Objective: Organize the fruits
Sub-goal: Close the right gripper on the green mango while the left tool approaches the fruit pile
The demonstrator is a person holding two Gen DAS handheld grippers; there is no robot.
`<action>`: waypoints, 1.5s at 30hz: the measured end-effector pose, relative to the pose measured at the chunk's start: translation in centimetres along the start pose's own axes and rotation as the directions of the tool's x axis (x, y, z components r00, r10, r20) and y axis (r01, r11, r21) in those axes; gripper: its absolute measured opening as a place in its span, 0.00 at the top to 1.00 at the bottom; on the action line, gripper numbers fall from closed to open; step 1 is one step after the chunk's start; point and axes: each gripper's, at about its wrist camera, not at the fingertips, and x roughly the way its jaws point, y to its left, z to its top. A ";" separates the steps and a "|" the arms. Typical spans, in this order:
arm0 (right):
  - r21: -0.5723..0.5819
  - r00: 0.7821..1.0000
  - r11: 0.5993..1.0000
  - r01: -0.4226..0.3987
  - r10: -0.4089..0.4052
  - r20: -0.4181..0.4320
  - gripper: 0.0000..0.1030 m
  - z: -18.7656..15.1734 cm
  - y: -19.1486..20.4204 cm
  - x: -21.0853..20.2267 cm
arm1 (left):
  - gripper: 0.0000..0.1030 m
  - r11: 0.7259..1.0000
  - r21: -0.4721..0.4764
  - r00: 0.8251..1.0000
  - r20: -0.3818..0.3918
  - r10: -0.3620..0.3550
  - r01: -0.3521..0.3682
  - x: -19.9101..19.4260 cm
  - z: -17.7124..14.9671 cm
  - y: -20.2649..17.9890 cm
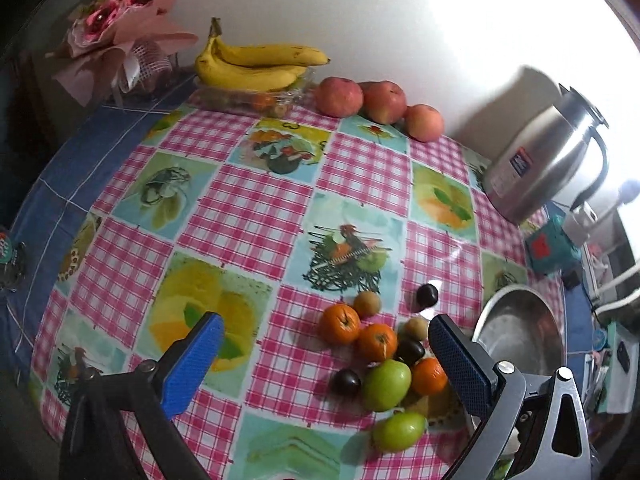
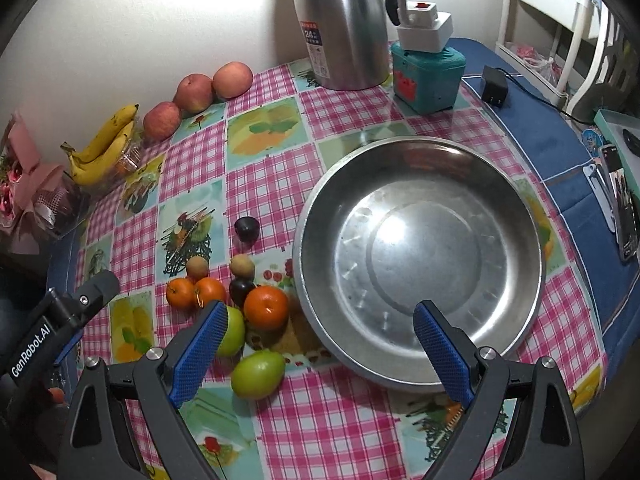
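A pile of small fruits lies on the checkered tablecloth: oranges [image 1: 339, 323] [image 2: 265, 307], green apples [image 1: 386, 385] [image 2: 258, 374], dark plums [image 1: 427, 294] [image 2: 246, 228] and brownish round fruits [image 1: 367, 303] [image 2: 242, 266]. An empty steel bowl [image 2: 418, 364] [image 1: 496, 308] sits right of the pile. My left gripper [image 1: 326, 354] is open and empty, hovering over the pile; its body shows in the right wrist view [image 2: 60, 320]. My right gripper [image 2: 320, 346] is open and empty above the bowl's near rim and the green apples.
Bananas [image 1: 256, 65] [image 2: 102, 146] and three red apples [image 1: 339, 96] [image 2: 195, 92] line the back wall. A steel kettle [image 1: 548, 160] [image 2: 340, 24], a teal box [image 2: 428, 76], a flower bouquet [image 1: 116, 28] and phones [image 2: 624, 208] stand around the table edges.
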 end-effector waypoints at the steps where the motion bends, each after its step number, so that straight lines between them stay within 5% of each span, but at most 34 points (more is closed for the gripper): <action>1: -0.005 1.000 1.000 -0.002 0.002 0.001 0.09 0.1 0.3 0.1 | 0.00 1.000 0.003 1.000 0.003 0.001 -0.001 0.0 0.0 0.2; 15: -0.132 0.996 0.990 -0.057 0.048 -0.072 0.09 -2.1 3.7 2.9 | 0.00 0.997 0.022 0.990 -0.120 0.081 -0.079 2.3 -1.7 2.1; 21: -0.167 0.991 0.981 -0.095 0.077 -0.110 0.09 -3.1 4.6 3.7 | 0.00 0.998 -0.025 0.978 -0.206 0.044 -0.050 4.0 -2.8 2.9; 45: -0.274 0.964 0.960 -0.063 -0.012 -0.264 0.14 -5.7 6.0 9.7 | 0.01 0.997 -0.035 0.950 -0.306 0.059 -0.073 7.0 -4.2 2.6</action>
